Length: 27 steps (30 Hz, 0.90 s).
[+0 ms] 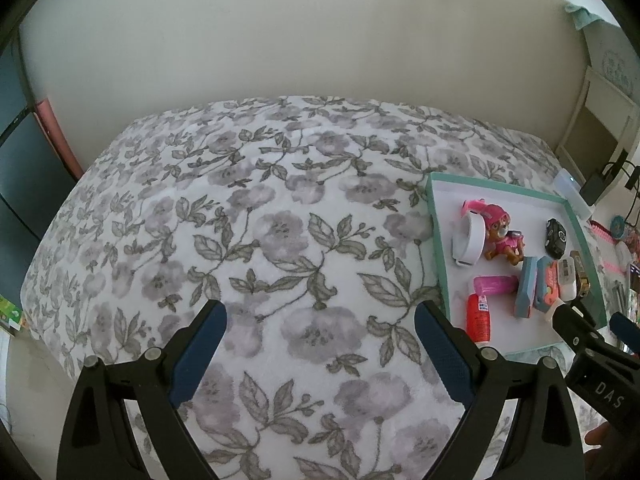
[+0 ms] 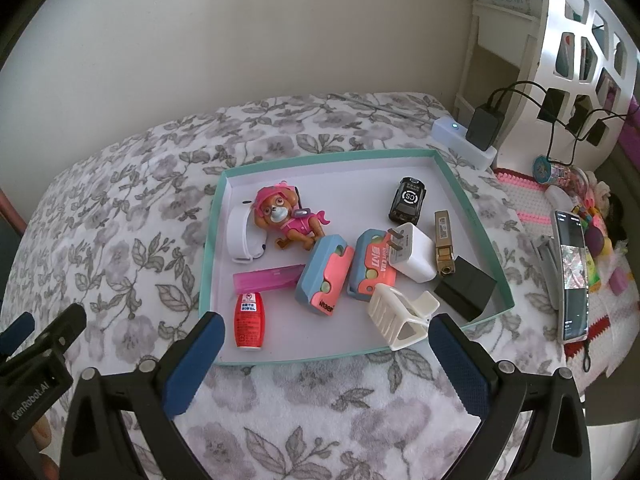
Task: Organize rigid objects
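Note:
A teal-rimmed tray (image 2: 472,204) lies on the floral bedspread (image 2: 120,216). In it are a pink puppy toy (image 2: 288,220), a white ring (image 2: 240,236), a black toy car (image 2: 408,198), a pink case (image 2: 268,276), a red bottle (image 2: 249,320), two blue-and-pink boxes (image 2: 324,280), a white charger plug (image 2: 414,252), a gold lighter (image 2: 443,240), a black box (image 2: 466,288) and a white claw clip (image 2: 400,314). My right gripper (image 2: 326,324) hovers open at the tray's near edge, holding nothing. My left gripper (image 1: 320,320) is open over bare bedspread, left of the tray (image 1: 436,240).
A white power strip (image 2: 460,140) with a black adapter (image 2: 486,124) sits beyond the tray. To the right a phone (image 2: 572,276) and small trinkets lie on a crocheted mat (image 2: 520,200). A white shelf (image 2: 560,40) stands at the far right. The bed drops off at the left.

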Available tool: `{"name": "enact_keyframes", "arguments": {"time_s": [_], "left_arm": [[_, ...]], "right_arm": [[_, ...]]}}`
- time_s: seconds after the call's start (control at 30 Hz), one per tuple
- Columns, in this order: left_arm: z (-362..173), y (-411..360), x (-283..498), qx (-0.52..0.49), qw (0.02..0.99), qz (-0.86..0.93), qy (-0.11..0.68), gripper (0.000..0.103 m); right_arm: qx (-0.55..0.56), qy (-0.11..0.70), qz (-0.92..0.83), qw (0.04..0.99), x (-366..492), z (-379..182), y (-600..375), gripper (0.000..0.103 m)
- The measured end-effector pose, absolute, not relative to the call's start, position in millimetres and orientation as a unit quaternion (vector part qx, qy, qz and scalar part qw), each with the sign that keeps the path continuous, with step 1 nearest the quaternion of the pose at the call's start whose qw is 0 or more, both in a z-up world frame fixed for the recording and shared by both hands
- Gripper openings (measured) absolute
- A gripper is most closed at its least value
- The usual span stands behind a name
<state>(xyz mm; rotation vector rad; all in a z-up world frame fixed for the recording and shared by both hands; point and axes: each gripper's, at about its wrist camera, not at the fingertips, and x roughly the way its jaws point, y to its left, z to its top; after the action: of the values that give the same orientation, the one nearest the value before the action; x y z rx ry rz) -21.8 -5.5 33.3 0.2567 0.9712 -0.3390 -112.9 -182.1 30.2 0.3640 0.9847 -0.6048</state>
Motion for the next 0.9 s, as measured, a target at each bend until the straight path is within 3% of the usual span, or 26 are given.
{"name": "enact_keyframes", "arguments": {"time_s": [0.9], "left_arm": [[34.3, -4.7, -21.9, 0.137, 0.862, -0.156, 0.463, 0.095]], "right_arm": [[0.171, 0.465, -0.284, 0.821, -111.0, 28.8, -181.5, 0.103]]}}
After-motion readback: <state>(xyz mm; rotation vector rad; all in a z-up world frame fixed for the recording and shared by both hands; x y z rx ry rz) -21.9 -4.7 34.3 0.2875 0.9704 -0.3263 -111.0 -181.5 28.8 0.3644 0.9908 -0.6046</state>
